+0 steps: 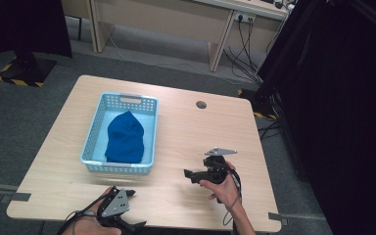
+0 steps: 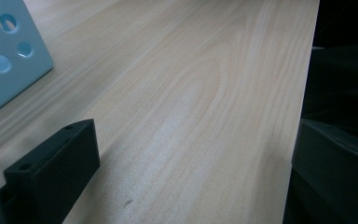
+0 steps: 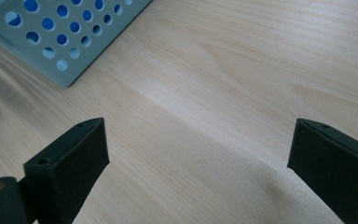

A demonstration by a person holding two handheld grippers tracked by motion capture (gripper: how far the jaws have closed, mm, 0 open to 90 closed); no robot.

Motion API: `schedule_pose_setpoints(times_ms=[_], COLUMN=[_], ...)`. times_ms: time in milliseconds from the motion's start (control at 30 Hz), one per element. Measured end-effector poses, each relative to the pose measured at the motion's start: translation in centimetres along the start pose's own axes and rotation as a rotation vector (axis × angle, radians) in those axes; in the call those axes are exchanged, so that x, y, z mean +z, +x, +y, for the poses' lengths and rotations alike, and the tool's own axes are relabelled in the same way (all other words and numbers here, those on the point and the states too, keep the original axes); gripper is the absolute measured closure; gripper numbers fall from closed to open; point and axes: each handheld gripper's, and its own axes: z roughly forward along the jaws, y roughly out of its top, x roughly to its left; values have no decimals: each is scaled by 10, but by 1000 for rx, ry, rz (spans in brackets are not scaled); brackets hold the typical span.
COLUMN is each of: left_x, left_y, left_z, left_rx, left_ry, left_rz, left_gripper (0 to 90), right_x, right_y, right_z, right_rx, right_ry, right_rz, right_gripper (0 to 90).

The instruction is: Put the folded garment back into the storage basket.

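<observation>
High view: blue cloth (image 1: 124,137) lies bundled in basket (image 1: 96,131) on table (image 1: 186,132), likely stowed already. Both grippers empty, held low over bare wood near front edge, well apart from basket. Right gripper (image 3: 196,163): jaws wide open, nothing between. Left gripper (image 1: 127,209): jaws spread wide, holding nothing, beside basket's near wall.

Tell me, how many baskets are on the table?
1. The light blue basket sits on the left part of the wooden table, with a dark blue cloth lying inside it.
</observation>
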Motion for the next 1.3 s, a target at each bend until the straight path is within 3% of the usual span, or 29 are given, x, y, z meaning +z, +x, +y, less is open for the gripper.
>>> schedule_pose_setpoints(times_ms=[533,1300], left_x=[0,0], left_y=[0,0], left_z=[0,0], left_rx=[0,-1], left_ry=[0,-2], left_rz=[0,0], left_gripper=[0,0], right_x=[-10,-15], right_y=[-7,-5], right_z=[-19,-38], right_rx=[15,15], right_ry=[9,25], right_rz=[-12,-14], right_gripper=[53,53])
